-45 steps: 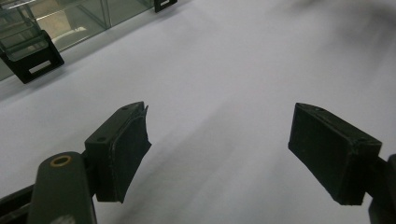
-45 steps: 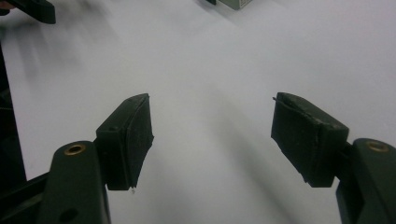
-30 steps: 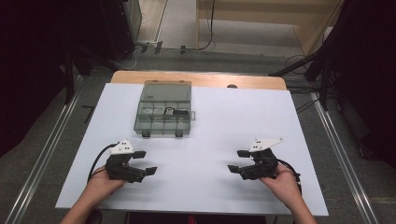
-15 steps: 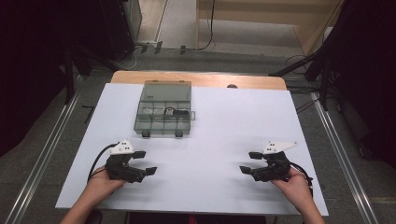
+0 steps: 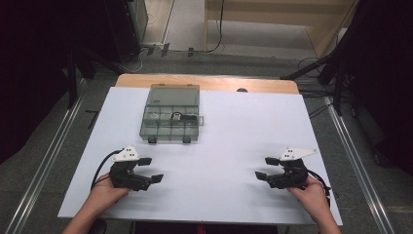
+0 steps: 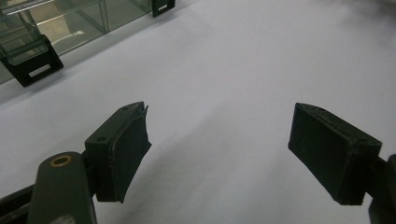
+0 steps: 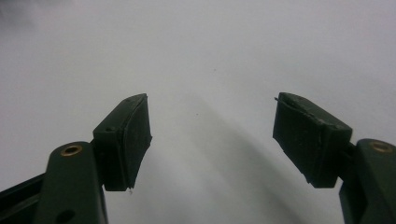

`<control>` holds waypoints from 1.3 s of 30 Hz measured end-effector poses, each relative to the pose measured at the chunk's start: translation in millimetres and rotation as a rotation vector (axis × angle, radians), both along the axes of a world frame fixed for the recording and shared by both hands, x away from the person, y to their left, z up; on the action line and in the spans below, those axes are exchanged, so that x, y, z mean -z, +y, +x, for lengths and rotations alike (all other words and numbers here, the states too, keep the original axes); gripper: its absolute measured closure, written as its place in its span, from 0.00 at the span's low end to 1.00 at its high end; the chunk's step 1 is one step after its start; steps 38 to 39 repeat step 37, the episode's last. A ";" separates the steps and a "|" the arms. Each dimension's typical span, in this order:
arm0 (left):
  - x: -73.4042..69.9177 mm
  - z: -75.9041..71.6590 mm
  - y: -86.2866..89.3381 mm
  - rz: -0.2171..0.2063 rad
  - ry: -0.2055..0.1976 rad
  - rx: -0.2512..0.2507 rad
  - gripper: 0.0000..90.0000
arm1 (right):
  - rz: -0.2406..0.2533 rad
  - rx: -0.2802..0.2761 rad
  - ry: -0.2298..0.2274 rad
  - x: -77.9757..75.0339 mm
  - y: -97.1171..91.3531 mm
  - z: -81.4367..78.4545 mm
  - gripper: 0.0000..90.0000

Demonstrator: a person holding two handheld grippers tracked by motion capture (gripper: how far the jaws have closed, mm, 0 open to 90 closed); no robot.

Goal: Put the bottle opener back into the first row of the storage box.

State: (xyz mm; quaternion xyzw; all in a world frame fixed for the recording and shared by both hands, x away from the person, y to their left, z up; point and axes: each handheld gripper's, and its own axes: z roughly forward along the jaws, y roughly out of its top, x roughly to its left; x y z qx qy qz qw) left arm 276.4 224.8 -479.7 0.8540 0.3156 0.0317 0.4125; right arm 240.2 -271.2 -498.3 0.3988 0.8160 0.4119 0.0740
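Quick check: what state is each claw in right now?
Left claw: open, holding nothing.
Right claw: open, holding nothing.

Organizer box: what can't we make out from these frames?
- Contents: high view shows the box with something dark in one compartment; too small to tell what.
- Lid: shut or open cannot be told from the high view.
- Left gripper view: box cut off by the top edge; just latches and near compartments.
- Right gripper view: open right gripper over bare table.

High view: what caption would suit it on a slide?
Two open hand-held grippers, left and right, rest near a closed compartment box.
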 end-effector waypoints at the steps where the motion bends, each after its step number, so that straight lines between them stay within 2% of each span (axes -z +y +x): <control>1: 0.2 0.1 -0.2 0.002 0.000 0.002 0.22 | 0.003 0.004 -0.001 -0.1 -0.1 0.3 0.31; 9: 0.4 0.0 -0.1 0.003 0.002 0.003 0.22 | 0.007 0.019 -0.003 0.2 -1.8 1.5 0.31; 39: -0.2 0.0 0.3 0.003 0.001 0.000 0.22 | -0.002 0.016 0.007 1.2 -0.1 1.6 0.30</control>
